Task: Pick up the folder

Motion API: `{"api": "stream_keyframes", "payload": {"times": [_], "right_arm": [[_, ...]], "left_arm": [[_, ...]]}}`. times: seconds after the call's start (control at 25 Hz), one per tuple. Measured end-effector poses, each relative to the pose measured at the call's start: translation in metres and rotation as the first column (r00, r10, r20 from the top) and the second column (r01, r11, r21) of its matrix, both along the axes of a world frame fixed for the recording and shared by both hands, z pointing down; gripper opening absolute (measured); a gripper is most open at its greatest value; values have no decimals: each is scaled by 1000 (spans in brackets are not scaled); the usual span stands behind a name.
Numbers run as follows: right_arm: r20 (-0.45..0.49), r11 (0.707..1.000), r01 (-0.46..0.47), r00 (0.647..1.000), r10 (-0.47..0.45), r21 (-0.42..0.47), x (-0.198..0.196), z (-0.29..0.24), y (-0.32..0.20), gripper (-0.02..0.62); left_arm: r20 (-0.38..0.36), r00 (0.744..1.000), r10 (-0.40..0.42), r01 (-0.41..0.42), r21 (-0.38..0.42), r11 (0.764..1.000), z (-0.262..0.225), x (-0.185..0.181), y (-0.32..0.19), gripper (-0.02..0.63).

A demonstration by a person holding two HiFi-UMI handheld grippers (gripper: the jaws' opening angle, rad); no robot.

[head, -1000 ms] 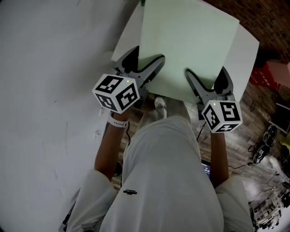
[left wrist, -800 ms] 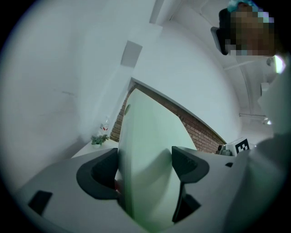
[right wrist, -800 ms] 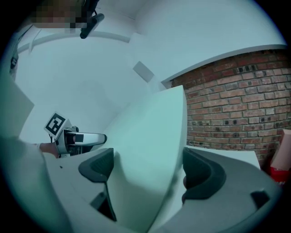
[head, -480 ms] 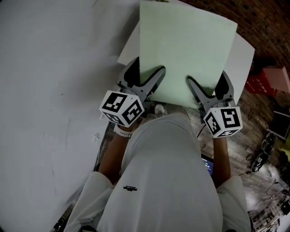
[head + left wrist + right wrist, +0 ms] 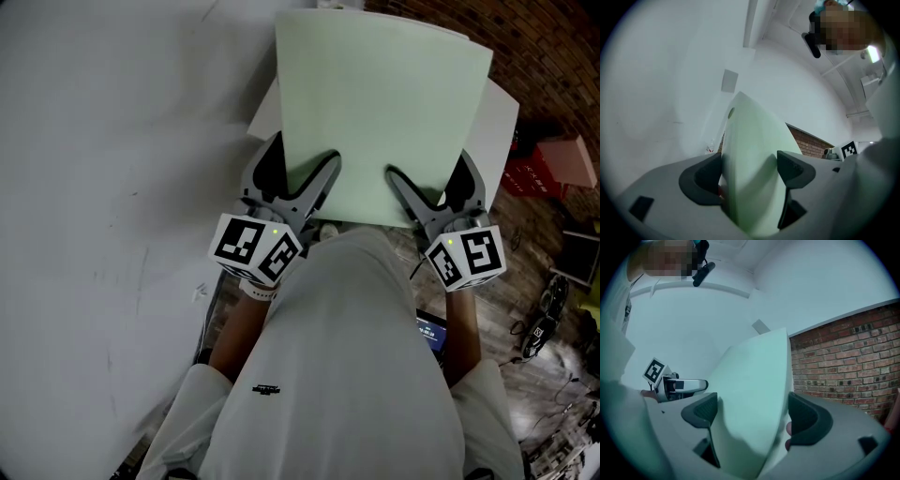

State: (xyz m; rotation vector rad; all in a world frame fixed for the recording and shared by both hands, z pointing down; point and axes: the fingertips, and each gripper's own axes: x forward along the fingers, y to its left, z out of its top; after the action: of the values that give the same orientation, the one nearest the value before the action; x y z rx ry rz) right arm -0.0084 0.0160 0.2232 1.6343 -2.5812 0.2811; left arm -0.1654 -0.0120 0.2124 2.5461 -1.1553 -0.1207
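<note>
Left tongs: I am clamping my left tongs [image 5: 302, 164] on the near edge of the pale green flat folder [image 5: 380, 112], towards its left corner. The two dark pads are pressing on its opposite faces, and the sheet is bowing between them.
Right tongs: I am clamping my right tongs [image 5: 428, 173] on the same near edge, towards the right corner. The jaws are standing fairly wide, with the folder filling the gap between the pads.
Folder: it is hanging in both tongs in front of me, over the counter, and tilting up away from me.
Counter: the white flat-topped counter [image 5: 499, 117] is showing only as strips on either side of the folder.
Marker cubes: the black-and-white cube on the left tongs [image 5: 255, 248] and the one on the right tongs [image 5: 466, 255] are sitting just above my wrists.
Room: a plain white wall [image 5: 112, 141] is filling the left side, and a red-brown brick wall [image 5: 843, 357] is running along the right. A wood-plank floor [image 5: 525, 248] is lying below the counter's right edge, carrying a red box [image 5: 553, 159] and dark cables [image 5: 544, 319].
</note>
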Motion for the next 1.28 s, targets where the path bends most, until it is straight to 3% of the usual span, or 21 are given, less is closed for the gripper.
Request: {"api": "stream_keyframes", "payload": {"times": [0.68, 1.28], "right_arm": [[-9, 999, -20, 1000, 21, 32, -17, -19, 15, 471], [-1, 998, -63, 998, 63, 25, 5, -17, 28, 465]], "left_arm": [[-37, 999, -6, 7, 6, 1000, -11, -18, 17, 382], [-39, 999, 26, -27, -9, 1000, -6, 4, 24, 382]]}}
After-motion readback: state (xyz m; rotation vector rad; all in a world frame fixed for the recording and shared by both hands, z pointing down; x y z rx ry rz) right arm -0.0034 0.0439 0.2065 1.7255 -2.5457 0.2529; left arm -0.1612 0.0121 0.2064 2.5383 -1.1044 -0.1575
